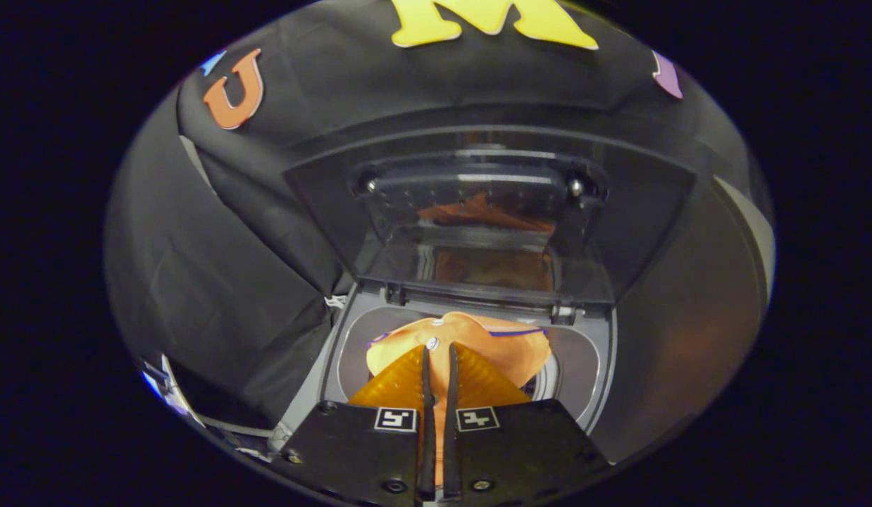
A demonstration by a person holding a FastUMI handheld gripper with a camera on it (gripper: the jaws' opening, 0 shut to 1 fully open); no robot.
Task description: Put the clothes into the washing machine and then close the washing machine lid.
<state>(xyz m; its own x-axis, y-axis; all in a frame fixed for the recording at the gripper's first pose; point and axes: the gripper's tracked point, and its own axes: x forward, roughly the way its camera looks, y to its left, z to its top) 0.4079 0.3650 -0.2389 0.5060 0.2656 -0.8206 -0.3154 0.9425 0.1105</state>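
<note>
My gripper (439,352) pinches the orange garment (506,345) between nearly closed fingers, over the washing machine (605,352) tub, under the raised lid (478,211).

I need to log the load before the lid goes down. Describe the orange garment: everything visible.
The orange garment is soft cloth with thin purple edging, bunched in a loose mound over the washing machine's round drum opening, below the raised see-through lid, which reflects it. A fold runs up between the gripper's nearly closed fingers, which appear to pinch it. How far it hangs into the drum is hidden.
</note>
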